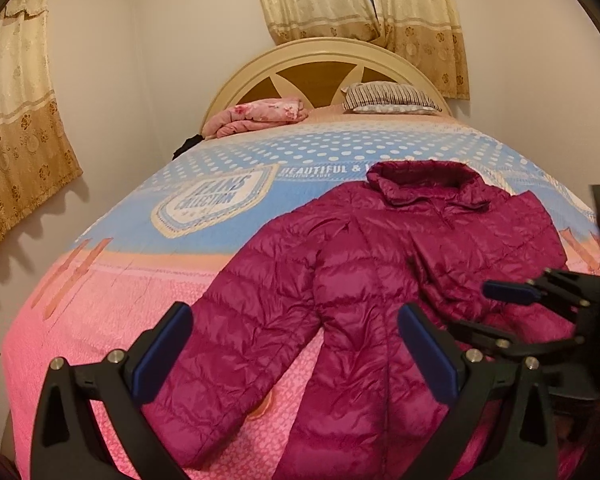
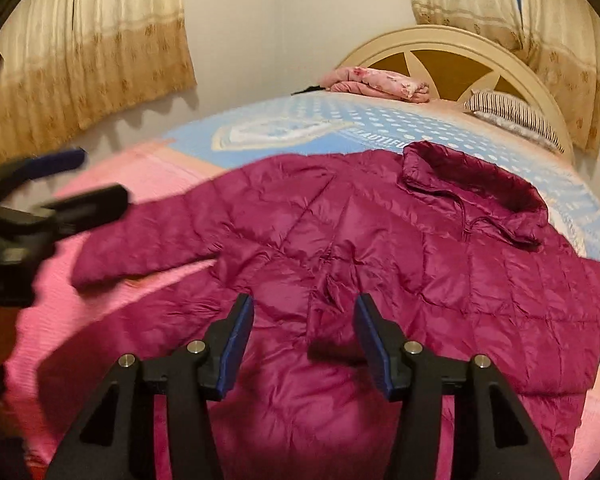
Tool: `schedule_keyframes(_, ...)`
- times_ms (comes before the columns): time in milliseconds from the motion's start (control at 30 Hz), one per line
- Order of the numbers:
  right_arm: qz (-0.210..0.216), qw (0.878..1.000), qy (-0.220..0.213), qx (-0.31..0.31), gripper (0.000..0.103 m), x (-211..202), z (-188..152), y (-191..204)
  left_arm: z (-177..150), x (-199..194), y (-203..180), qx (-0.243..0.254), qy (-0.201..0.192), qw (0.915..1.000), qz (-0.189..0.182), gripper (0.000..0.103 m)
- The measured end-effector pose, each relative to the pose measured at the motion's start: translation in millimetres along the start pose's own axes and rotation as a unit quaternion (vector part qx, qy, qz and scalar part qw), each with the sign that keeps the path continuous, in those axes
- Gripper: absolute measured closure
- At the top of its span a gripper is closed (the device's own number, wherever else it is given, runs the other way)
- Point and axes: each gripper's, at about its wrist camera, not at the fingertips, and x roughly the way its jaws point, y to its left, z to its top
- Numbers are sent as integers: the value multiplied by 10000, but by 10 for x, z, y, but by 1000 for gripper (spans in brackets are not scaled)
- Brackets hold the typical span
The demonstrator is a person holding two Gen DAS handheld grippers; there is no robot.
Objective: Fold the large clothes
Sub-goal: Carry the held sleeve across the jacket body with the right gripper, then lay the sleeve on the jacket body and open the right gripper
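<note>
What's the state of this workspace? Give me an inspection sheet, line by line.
Surface: bed with a pink and blue printed cover.
Job's things: magenta puffer jacket spread flat, hood toward the headboard, one sleeve stretched out to its side.
Clutter: folded pink blanket and striped pillow at the head end.
Grippers: left gripper and right gripper both open, poised over the jacket, holding nothing.
Cables: nothing seen.
Surroundings: white walls, beige patterned curtains.
</note>
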Motion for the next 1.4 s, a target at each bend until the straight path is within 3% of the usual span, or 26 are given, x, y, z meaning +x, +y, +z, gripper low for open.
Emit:
schedule_keyframes(133,-125,9995,-10,296,50,-315,-59,-236,175,-17,-228,111,-228,9996,-106,0)
schedule_keyframes(200,-522,9980,9,370,52,-404,-86,-383,270,38,-458,253,-308,9988,-272,0)
schedule_keyframes(233,-673,9971,100,351,59,-431,-91,-485,304,83,-588,331,-313,9984,-343,0)
schedule_keyframes(333,-1524,9843,111,880,67,-490,-95,-990,341,284,-955,510,-282,9973,-451,0)
schedule_keyframes(433,-1965,9696,81,1457,73,-485,-94,-1461,280,642,-1214,739,-45,9972,-78,0)
schedule_keyframes(500,-2117,9633,114,1647,74,-416,-88,-1683,175,988,-1307,943,222,9940,506,0)
schedule_keyframes(600,-2059,9622,284,1761,75,-183,-79,-1912,81,1283,-1280,1018,491,9901,830,0)
schedule_keyframes(833,-1978,9590,741,1888,75,320,-248,-2086,-12,1492,-1135,736,852,9916,636,0)
schedule_keyframes(1167,-1784,9604,799,1986,74,388,-406,-2168,-46,1546,-1116,412,969,9933,471,0)
schedule_keyframes(1267,-1946,9585,948,1853,74,358,-313,-2109,-45,1572,-1115,399,983,9932,476,0)
schedule_keyframes(1400,-1951,9665,414,1612,75,107,-73,-1873,-53,1563,-1138,464,954,9928,558,0)
